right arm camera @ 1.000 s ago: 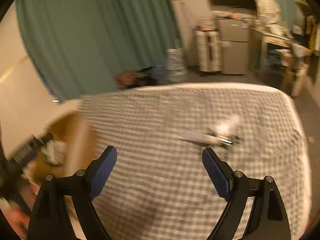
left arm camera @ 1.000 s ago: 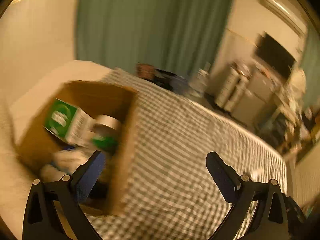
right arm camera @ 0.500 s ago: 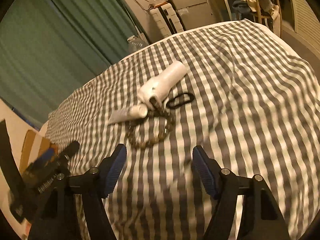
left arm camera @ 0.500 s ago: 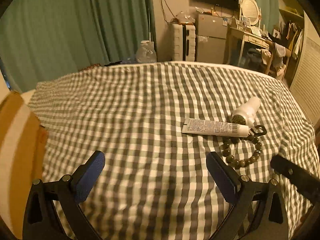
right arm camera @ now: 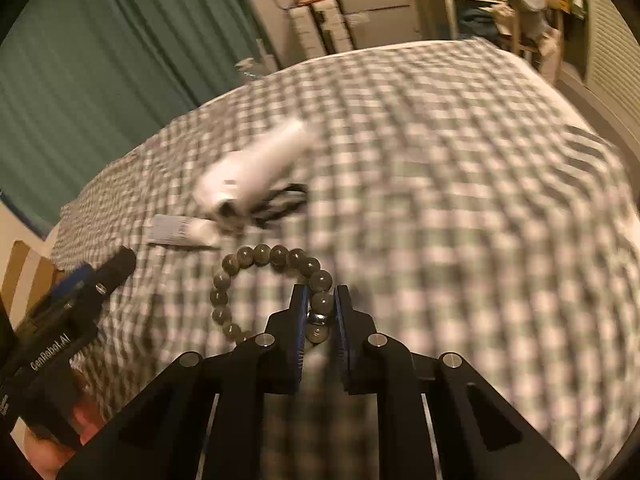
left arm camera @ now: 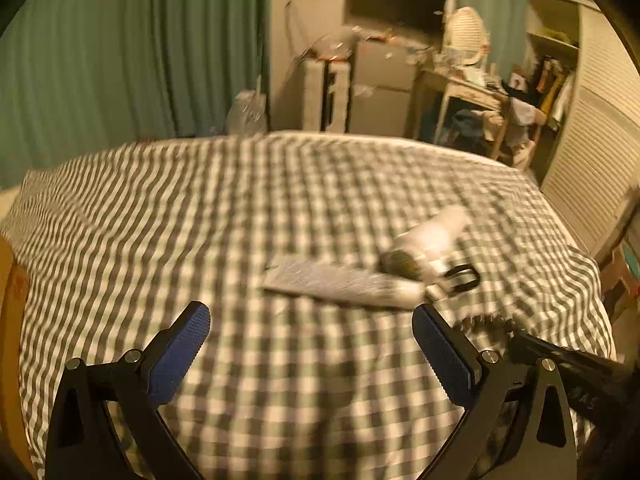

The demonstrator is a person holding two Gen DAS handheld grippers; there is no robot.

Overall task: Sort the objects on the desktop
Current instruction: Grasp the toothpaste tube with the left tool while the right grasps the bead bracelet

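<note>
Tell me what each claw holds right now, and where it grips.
Right claw is closing on the bead bracelet, at its nearest beads. Left claw holds nothing.

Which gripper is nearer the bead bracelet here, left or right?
Right. The right gripper is closing its jaws around one side of the bead bracelet. The left gripper hangs open beside it, over the checked cloth.

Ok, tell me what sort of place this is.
Most likely a bedroom in a home. The work surface looks like a bed under a gingham cover, green curtains hang behind it, and a cluttered wooden desk stands by a louvred wardrobe door.
</note>
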